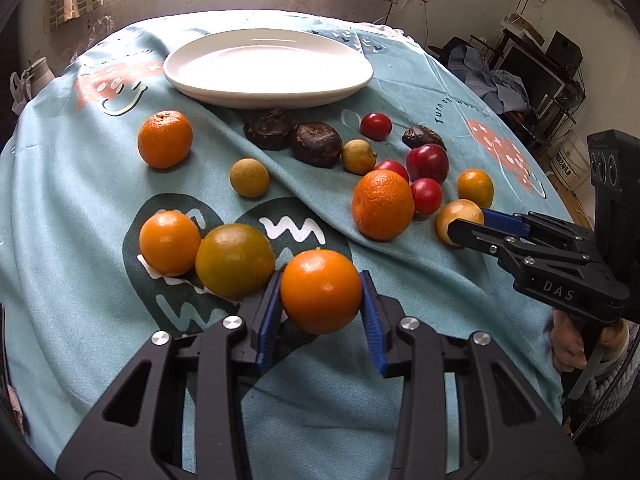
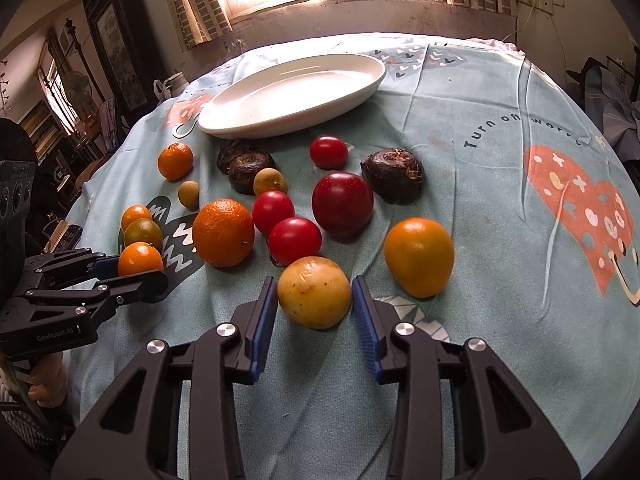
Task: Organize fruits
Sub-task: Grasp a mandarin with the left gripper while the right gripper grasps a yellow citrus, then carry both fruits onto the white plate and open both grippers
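An empty white plate (image 1: 264, 68) sits at the far side of the table; it also shows in the right wrist view (image 2: 292, 96). Several fruits lie loose on the teal cloth in front of it. My left gripper (image 1: 320, 296) is shut on a small orange (image 1: 320, 290), which also shows in the right wrist view (image 2: 140, 260). My right gripper (image 2: 315, 294) has its blue pads against both sides of a yellow fruit (image 2: 315, 291), which still rests on the cloth; the left wrist view shows it (image 1: 456, 220) at the right gripper's tips.
A green-orange citrus (image 1: 234, 260) and an orange (image 1: 169, 242) lie just left of my left gripper. A large orange (image 2: 223, 232), red tomatoes (image 2: 294, 240), a red plum (image 2: 342, 204), dark water chestnuts (image 2: 394, 176) and an orange fruit (image 2: 418, 256) surround the yellow fruit. The table edge curves close on all sides.
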A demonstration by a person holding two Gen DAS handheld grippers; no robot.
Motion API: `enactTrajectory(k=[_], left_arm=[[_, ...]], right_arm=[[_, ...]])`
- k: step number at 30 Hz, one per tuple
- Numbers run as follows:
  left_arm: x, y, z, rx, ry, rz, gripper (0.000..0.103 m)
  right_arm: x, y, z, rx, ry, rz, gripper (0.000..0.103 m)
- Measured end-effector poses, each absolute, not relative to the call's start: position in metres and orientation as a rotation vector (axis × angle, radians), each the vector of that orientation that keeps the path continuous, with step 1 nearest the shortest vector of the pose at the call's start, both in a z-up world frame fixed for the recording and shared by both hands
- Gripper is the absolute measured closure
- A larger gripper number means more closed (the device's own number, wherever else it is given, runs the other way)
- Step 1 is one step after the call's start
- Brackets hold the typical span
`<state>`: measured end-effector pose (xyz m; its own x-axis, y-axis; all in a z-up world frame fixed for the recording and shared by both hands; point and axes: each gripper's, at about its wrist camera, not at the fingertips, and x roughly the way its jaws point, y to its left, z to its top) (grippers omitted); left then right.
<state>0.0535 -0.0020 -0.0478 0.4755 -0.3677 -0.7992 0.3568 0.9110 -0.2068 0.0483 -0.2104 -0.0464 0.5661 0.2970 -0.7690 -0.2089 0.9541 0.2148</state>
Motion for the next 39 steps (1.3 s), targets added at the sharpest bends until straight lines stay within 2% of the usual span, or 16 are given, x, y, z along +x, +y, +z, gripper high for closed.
enactTrajectory(k=[8, 15, 21, 25, 30, 31, 33, 35, 37, 39], left_arm=[[0.051, 0.008, -0.022, -0.009, 0.924, -0.432, 0.065], [0.087, 0.005, 0.002, 0.018, 0.882, -0.401, 0.065], [0.165, 0.0, 0.015, 0.01, 0.871, -0.334, 0.065], [0.217, -0.001, -0.001, -0.019, 0.931, -0.306, 0.065], [0.249, 0.005, -0.024, -0.054, 0.987, -0.282, 0.064], [0.252, 0.006, -0.025, -0.059, 0.988, -0.277, 0.064], [0.253, 0.009, -0.025, -0.064, 0.974, -0.274, 0.047], [0.253, 0.013, -0.02, -0.07, 0.955, -0.272, 0.043], [0.252, 0.019, -0.015, -0.095, 0.941, -0.269, 0.036], [0.249, 0.025, -0.012, -0.107, 0.936, -0.253, 0.035]], right_arm=[[0.029, -0.223, -0.033, 0.156, 0.895, 0.313, 0.065], [0.04, -0.23, -0.006, 0.165, 0.847, 0.307, 0.065], [0.126, -0.216, 0.025, 0.139, 0.801, 0.286, 0.065], [0.2, -0.202, 0.005, 0.153, 0.889, 0.261, 0.065], [0.247, -0.193, -0.013, 0.17, 0.949, 0.262, 0.064], [0.251, -0.19, -0.013, 0.167, 0.945, 0.267, 0.064], [0.251, -0.187, -0.012, 0.149, 0.927, 0.271, 0.064], [0.248, -0.187, -0.009, 0.141, 0.906, 0.273, 0.062], [0.248, -0.188, -0.006, 0.151, 0.898, 0.277, 0.053], [0.244, -0.191, -0.001, 0.154, 0.885, 0.266, 0.053]])
